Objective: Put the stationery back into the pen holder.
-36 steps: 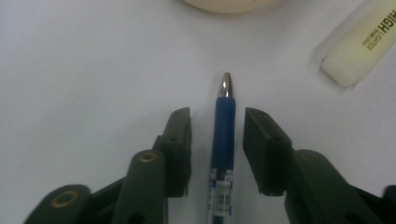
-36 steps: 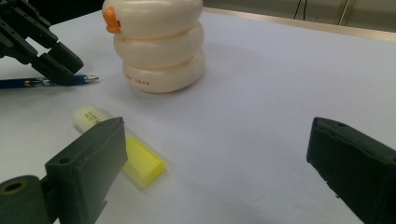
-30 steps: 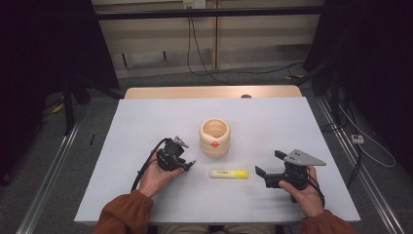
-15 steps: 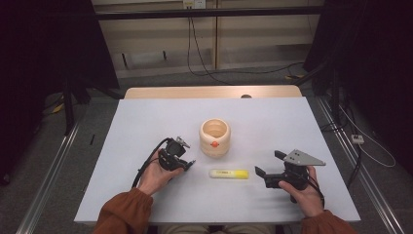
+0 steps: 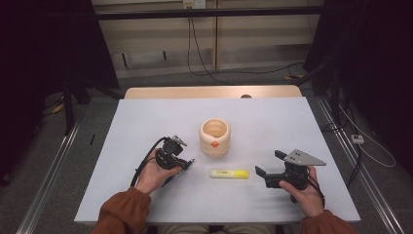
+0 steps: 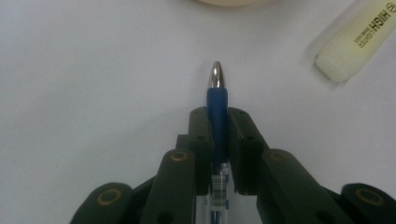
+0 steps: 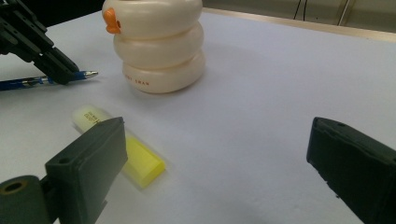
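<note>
A blue pen (image 6: 217,93) with a silver tip lies on the white table (image 5: 146,122). My left gripper (image 6: 218,114) is shut on its grip; the jaws have just been closing around it. In the high view the left gripper (image 5: 186,163) sits left of a cream ring-shaped cup (image 5: 214,136) that has an orange spot. A yellow highlighter (image 5: 229,173) lies flat in front of the cup, between the two hands. My right gripper (image 5: 269,163) rests open to the right of the highlighter, its jaws wide apart with nothing between them. The right gripper view shows the highlighter (image 7: 135,156), the cup (image 7: 159,42) and the pen (image 7: 28,81).
The table's far edge ends in a wooden strip (image 5: 209,91). Dark curtains and floor cables surround the table. Metal rails run along both sides on the floor.
</note>
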Available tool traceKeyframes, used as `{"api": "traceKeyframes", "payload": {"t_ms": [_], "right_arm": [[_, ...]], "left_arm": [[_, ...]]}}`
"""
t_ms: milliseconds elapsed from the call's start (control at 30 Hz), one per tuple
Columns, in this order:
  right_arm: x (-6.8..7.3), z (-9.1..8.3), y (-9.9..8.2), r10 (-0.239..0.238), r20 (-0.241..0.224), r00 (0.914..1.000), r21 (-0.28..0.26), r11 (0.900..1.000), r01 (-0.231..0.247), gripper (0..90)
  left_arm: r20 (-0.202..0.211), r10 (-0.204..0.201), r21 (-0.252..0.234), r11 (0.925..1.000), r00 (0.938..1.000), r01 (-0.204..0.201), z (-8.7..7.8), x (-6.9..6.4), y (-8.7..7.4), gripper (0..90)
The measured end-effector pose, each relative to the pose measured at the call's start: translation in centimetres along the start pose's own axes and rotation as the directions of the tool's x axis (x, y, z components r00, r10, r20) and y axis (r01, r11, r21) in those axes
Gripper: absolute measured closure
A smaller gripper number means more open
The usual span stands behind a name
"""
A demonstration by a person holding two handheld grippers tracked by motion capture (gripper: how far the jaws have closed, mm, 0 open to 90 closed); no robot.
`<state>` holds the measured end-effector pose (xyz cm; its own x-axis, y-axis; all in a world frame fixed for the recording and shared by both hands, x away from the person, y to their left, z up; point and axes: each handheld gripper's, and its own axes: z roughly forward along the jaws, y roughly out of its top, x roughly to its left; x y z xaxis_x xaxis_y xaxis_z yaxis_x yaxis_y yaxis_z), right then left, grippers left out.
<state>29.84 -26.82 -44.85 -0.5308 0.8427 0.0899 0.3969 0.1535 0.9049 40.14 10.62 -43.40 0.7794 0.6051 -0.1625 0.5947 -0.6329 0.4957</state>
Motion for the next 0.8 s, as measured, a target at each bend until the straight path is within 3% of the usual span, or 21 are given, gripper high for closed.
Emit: {"api": "traceKeyframes", "payload": {"t_ms": [200,333,467,667,800], "right_arm": [[0.0,0.0,0.0,0.003,0.001,1.0000,-0.002,1.0000,-0.003,4.9],[0.0,0.0,0.0,0.005,0.003,1.0000,-0.002,1.0000,-0.005,4.9],[-0.1,0.0,0.0,0.002,0.003,1.0000,-0.002,1.0000,-0.002,4.9],[-0.1,0.0,0.0,0.002,0.003,1.0000,-0.002,1.0000,-0.002,4.9],[-0.1,0.0,0.0,0.004,0.003,1.0000,-0.003,1.0000,-0.004,4.9]], "left_arm": [[0.006,-0.005,-0.072,0.9974,1.0000,0.006,-1.3,0.4,-0.1,80.7],[0.031,-0.012,-0.128,0.9916,0.9994,0.016,-2.2,0.6,-0.2,80.7],[0.045,-0.011,-0.196,0.9805,0.9989,0.020,-3.2,0.7,-0.3,80.7],[0.066,0.017,-0.300,0.9539,0.9977,0.003,-4.4,0.3,-0.3,80.7],[0.055,0.030,-0.350,0.9367,0.9980,-0.009,-5.1,-0.1,-0.2,80.6]]}}
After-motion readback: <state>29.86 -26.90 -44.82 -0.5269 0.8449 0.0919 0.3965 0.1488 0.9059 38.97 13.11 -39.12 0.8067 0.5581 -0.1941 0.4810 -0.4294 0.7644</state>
